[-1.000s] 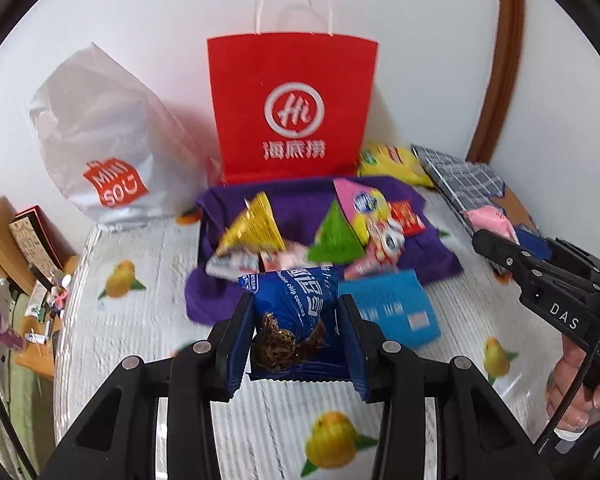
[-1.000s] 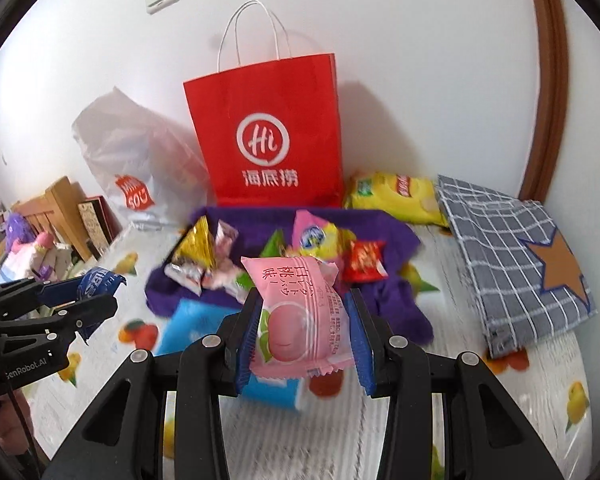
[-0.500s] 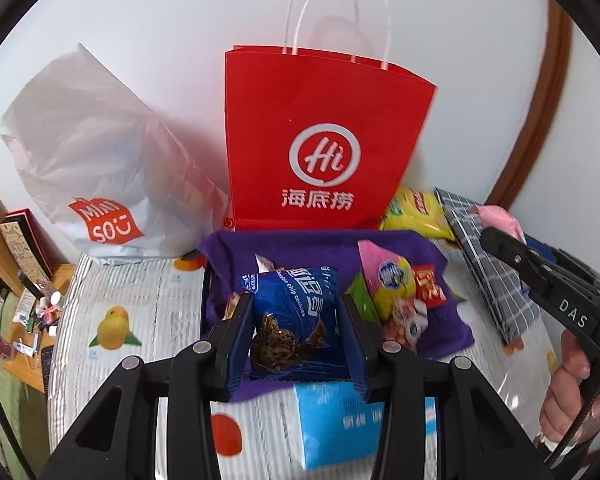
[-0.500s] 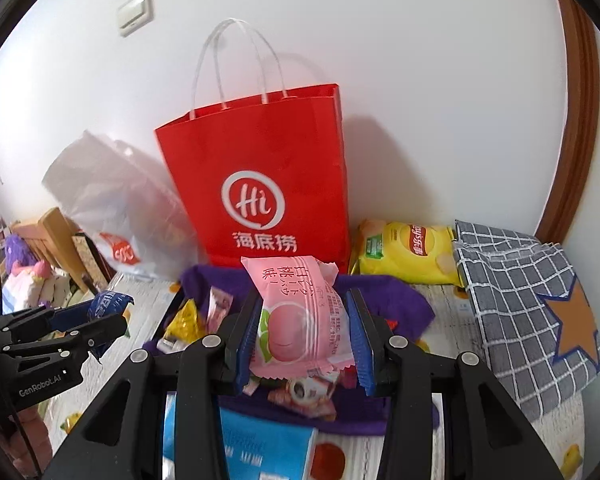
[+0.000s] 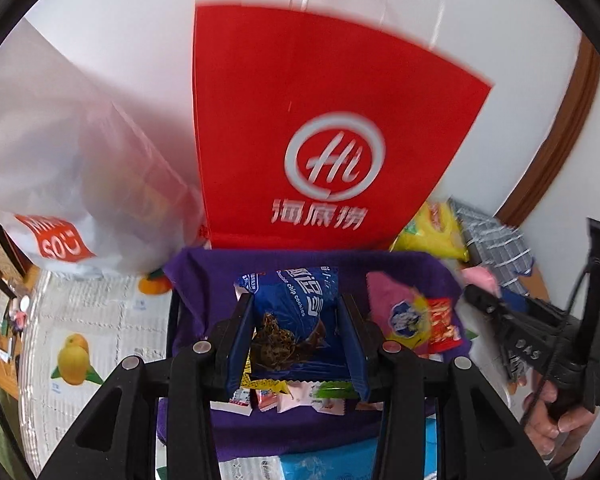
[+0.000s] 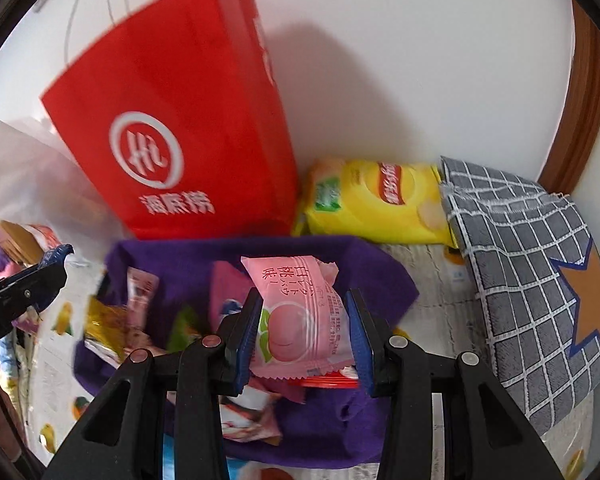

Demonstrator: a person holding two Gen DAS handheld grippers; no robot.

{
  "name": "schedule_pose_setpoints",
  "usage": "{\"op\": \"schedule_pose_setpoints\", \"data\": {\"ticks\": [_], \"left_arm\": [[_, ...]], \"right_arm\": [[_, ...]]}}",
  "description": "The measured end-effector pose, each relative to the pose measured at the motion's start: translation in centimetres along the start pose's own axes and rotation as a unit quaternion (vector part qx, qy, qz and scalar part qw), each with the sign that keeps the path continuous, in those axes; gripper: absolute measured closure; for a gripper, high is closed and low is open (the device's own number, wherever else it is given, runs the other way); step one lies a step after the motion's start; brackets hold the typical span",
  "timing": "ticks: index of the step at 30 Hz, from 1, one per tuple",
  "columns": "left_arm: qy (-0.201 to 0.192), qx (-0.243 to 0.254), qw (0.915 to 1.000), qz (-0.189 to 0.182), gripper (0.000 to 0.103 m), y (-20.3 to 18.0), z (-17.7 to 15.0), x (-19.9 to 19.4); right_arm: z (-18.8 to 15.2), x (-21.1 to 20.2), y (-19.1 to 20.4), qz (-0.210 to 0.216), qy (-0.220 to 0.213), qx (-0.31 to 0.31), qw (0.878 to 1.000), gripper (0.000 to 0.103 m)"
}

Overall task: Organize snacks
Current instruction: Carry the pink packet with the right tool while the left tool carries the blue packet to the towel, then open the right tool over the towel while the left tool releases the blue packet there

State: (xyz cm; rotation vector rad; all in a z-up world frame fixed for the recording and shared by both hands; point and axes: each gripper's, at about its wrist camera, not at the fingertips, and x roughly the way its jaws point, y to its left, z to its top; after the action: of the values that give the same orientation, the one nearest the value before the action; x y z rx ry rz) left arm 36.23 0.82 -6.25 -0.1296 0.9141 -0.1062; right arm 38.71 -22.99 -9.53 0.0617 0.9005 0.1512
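Two snack packets are up in the air at once, one in each pair of tongs. The left tongs (image 5: 296, 340) are clamped on a blue cookie packet (image 5: 290, 320), held above the near part of a purple cloth-lined tray (image 5: 204, 280), where loose small snacks (image 5: 288, 394) lie heaped. The right tongs (image 6: 304, 332) are clamped on a pink peach packet (image 6: 300, 316), held over the same tray (image 6: 380, 276) a little to the right. Behind the tray, at the far side of the fruit-printed counter (image 5: 80, 320), a red paper bag (image 5: 320, 128) stands against the wall, seemingly the place both packets are bound for, with a white plastic bag (image 5: 60, 152) to its left and a yellow chip bag (image 6: 380, 200) and a grey checked cloth (image 6: 532, 264) to its right. The bag's mouth sits high and its opening cannot be seen, so the likeliest trouble is a packet striking the front wall or the rope handles (image 5: 340, 0) and tipping the light bag over. The packets are slippery, puffed film pinched only at their sides, and either could squirm free if swung quickly, dropping back among the tray's heap. Two tools heading for one narrow opening could also knock together, so going one after the other seems wiser.
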Motion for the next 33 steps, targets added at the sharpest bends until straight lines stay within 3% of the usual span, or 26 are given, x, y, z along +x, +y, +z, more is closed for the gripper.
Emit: {"op": "schedule_pose_setpoints", "data": {"ticks": [15, 30, 33], "left_arm": [[0.058, -0.008, 0.9982, 0.008, 0.063, 0.1, -0.9, 3.9], [0.08, 0.007, 0.9968, 0.005, 0.063, -1.1, -1.4, 5.2], [0.084, 0.009, 0.9964, 0.004, 0.063, -1.3, -1.4, 5.5]], "right_arm": [[-1.6, 5.0, -0.6, -0.021, 0.081, -0.003, 0.996, 0.062], [-1.7, 4.8, 1.0, -0.012, 0.094, -0.039, 0.995, 0.06], [-1.7, 4.6, 1.1, -0.018, 0.086, -0.046, 0.995, 0.055]]}}
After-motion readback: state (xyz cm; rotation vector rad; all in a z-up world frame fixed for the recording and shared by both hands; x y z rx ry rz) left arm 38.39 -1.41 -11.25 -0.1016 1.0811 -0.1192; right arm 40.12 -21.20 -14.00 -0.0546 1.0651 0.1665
